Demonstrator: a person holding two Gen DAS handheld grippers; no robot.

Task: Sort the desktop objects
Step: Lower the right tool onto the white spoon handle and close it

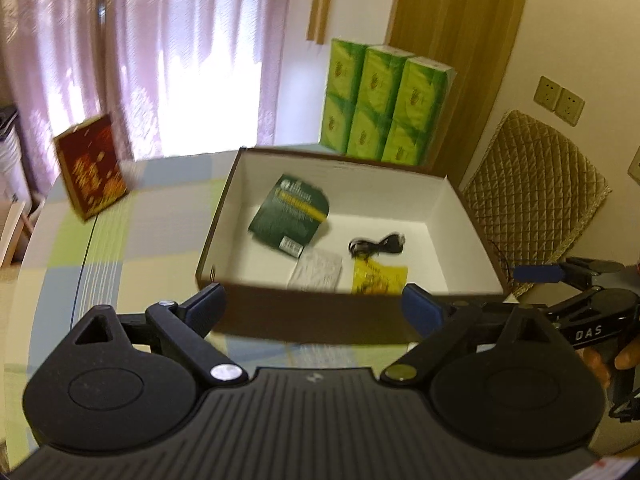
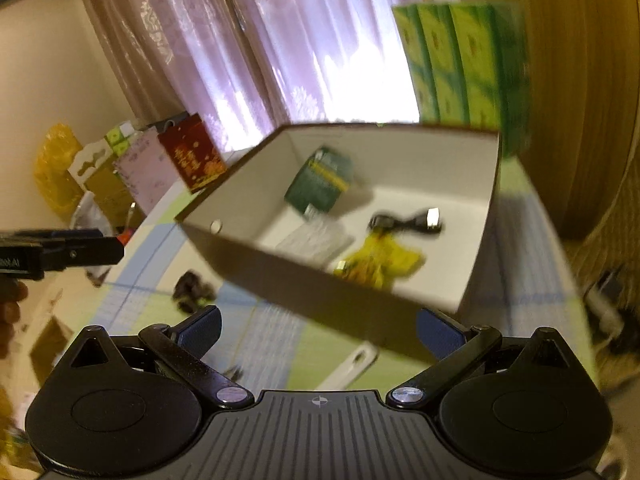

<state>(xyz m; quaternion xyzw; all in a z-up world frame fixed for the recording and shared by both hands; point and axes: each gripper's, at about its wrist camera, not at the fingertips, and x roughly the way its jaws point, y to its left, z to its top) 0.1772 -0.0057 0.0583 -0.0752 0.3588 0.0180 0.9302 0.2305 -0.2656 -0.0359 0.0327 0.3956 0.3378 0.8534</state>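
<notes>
A brown cardboard box (image 1: 226, 216) with a white inside stands on the checked tablecloth (image 1: 120, 248). In it lie a green packet (image 1: 290, 216), a white blister pack (image 1: 318, 270), a yellow packet (image 1: 378, 276) and a coiled black cable (image 1: 378, 244). My left gripper (image 1: 316, 308) is open just short of the box's near wall, with nothing between its fingers. My right gripper (image 2: 320, 330) also stands open and empty before the box (image 2: 478, 220). Its tip (image 1: 560, 274) shows at the right of the left wrist view. The left gripper (image 2: 80, 248) shows at the left of the right wrist view.
A red patterned box (image 1: 92, 168) stands at the table's far left. Green tissue packs (image 1: 380, 104) are stacked behind the box, next to a quilted chair back (image 1: 536, 192). On the cloth near the box lie a dark clump (image 2: 192, 292) and a white object (image 2: 352, 364).
</notes>
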